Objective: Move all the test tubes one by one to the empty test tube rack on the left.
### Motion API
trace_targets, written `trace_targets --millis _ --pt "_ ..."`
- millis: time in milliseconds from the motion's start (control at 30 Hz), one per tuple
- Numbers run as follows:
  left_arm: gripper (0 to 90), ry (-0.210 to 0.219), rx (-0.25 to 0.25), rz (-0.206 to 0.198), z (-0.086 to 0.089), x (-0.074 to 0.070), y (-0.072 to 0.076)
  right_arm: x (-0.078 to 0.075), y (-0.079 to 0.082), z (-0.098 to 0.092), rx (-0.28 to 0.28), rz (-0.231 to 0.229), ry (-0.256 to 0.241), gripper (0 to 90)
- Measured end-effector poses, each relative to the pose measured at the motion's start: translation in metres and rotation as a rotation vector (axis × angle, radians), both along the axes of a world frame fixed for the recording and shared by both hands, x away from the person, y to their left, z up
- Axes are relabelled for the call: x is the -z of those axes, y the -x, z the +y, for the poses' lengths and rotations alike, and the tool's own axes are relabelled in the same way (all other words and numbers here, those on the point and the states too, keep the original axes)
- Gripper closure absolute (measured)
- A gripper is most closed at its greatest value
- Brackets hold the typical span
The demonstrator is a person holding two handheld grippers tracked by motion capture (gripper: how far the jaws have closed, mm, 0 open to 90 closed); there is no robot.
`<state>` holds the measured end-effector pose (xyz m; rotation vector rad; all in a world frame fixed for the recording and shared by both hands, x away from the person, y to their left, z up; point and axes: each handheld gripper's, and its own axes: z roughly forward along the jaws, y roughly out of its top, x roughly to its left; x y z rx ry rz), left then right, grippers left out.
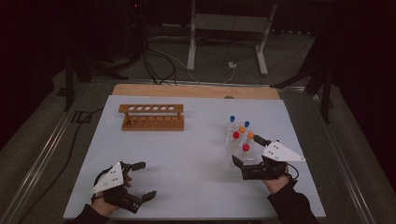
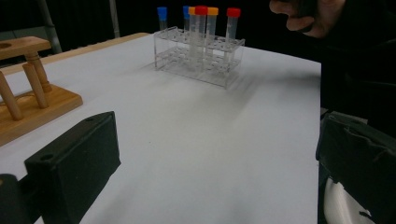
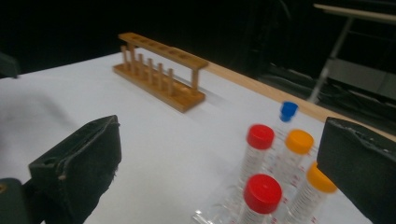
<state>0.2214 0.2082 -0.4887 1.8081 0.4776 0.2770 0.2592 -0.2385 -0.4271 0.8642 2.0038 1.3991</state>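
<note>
Fingers, right gripper [image 1: 250, 156]: spread wide, holding nothing, set at the near end of the clear tube rack [image 1: 237, 144]

High view: the clear tube rack stands on the right half of the white bench [image 1: 187, 154], loaded with capped tubes, two blue at the far end, orange and red nearer. The nearest red-capped tube [image 1: 246, 147] sits between the two spread fingers, its long axis upright. Left gripper [image 1: 140, 181] rests near the front left edge of the bench, well apart from the tubes, fingers also wide and empty. Wooden rack [image 1: 151, 117] at far left, its holes vacant.

Left gripper view: both fingers [image 2: 74, 163] far apart over bare bench; clear tube rack [image 2: 198, 58] well ahead, wooden rack [image 2: 28, 93] off to one side.

Right gripper view: fingers [image 3: 77, 161] stand wide either side of the tube cluster; the nearest red-capped tube [image 3: 262, 192] lies just ahead and low between them, a second red cap [image 3: 260, 136] behind it, orange caps [image 3: 299, 141] to the side.

Judgement: right gripper is far the nearer; the tube is upright, so the closing line should run across it, level
</note>
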Motion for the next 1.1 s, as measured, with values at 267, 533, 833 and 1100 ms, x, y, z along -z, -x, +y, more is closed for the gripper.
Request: trace_targets --millis 267,533,833,1100 --pt "0.5 0.010 0.001 0.000 0.001 -0.001 0.000 0.011 -0.003 0.002 0.068 0.033 0.025 0.0" --pt "0.5 0.008 0.003 0.001 0.001 -0.001 0.000 0.027 -0.004 0.003 0.135 0.097 0.085 1.0" --pt "0.5 0.014 0.003 0.002 0.001 -0.001 0.000 0.037 -0.003 0.000 0.151 0.172 0.091 12.4" --pt "0.5 0.005 0.004 0.003 0.001 -0.001 0.001 0.041 -0.002 0.000 0.199 0.204 0.098 43.0"
